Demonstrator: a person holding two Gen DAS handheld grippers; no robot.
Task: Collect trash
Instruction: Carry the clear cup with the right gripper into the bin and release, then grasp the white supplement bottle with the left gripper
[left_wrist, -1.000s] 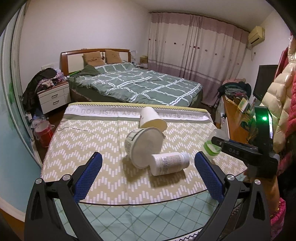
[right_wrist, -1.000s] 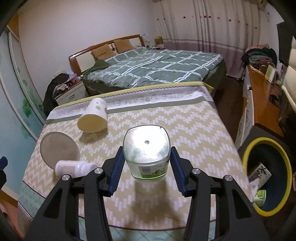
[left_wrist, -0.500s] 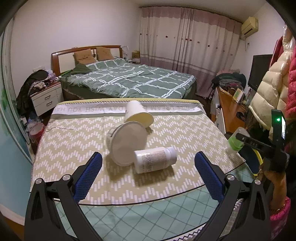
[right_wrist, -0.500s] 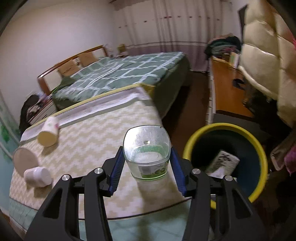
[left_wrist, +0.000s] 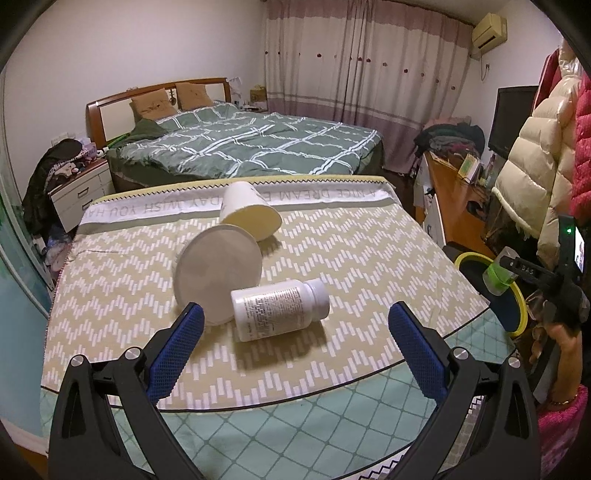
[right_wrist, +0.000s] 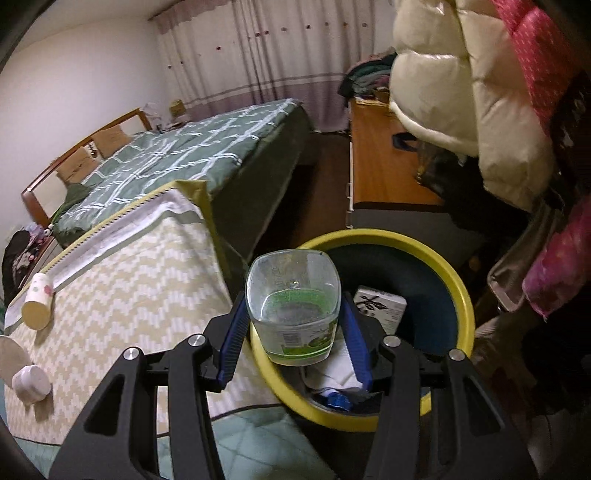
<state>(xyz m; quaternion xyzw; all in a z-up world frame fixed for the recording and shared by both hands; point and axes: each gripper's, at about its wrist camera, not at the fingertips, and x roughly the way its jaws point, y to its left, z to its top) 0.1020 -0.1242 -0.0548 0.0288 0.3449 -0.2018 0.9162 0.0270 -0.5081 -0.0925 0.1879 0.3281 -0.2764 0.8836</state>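
My right gripper (right_wrist: 293, 334) is shut on a clear plastic container (right_wrist: 293, 306) with a green label, held over the rim of the yellow-rimmed trash bin (right_wrist: 456, 284). It also shows in the left wrist view (left_wrist: 498, 275). My left gripper (left_wrist: 293, 339) is open and empty above the table's near edge. A white pill bottle (left_wrist: 280, 308) lies on its side just beyond its fingers. A large white cup (left_wrist: 218, 271) and a smaller paper cup (left_wrist: 249, 216) lie tipped behind it.
The table wears a zigzag cloth (left_wrist: 369, 258). The bin holds a white box (right_wrist: 380, 306) and other waste. A bed (left_wrist: 251, 144) stands beyond the table, a wooden desk (right_wrist: 380, 158) and hanging coats (right_wrist: 461, 85) at the right.
My right gripper has carried the clear container off the table to the right and now holds it over the bin. My left gripper has moved closer to the pill bottle.
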